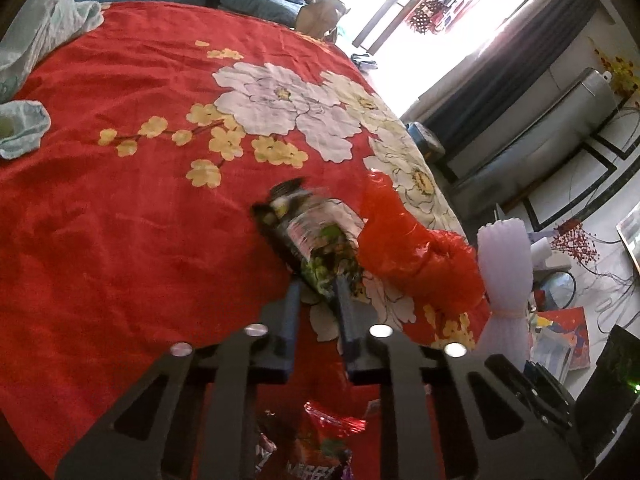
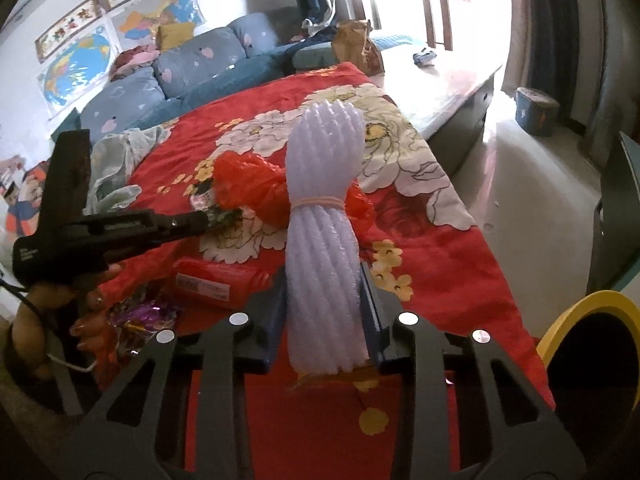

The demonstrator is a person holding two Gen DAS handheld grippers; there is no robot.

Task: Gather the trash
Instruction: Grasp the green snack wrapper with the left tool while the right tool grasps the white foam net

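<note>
A clear plastic bottle point(image 1: 316, 240) with a green label and dark cap lies on the red flowered bedspread point(image 1: 120, 208). My left gripper point(image 1: 319, 286) is shut on the bottle's near end. A crumpled red plastic bag point(image 1: 404, 248) lies just right of the bottle. In the right wrist view my right gripper point(image 2: 324, 292) is shut on an upright white foam-net bundle point(image 2: 324, 208) tied with a rubber band. This bundle point(image 1: 506, 272) also shows in the left wrist view. A hand holds the left gripper point(image 2: 200, 219) at the left, tips by the red bag point(image 2: 248, 188).
A red packet point(image 2: 216, 280) and a shiny purple wrapper point(image 2: 140, 316) lie on the bedspread's near left. A red snack wrapper point(image 1: 328, 436) lies under my left gripper. Pale green cloth point(image 2: 120, 160) sits further back. A yellow-rimmed bin point(image 2: 580, 312) stands at the right.
</note>
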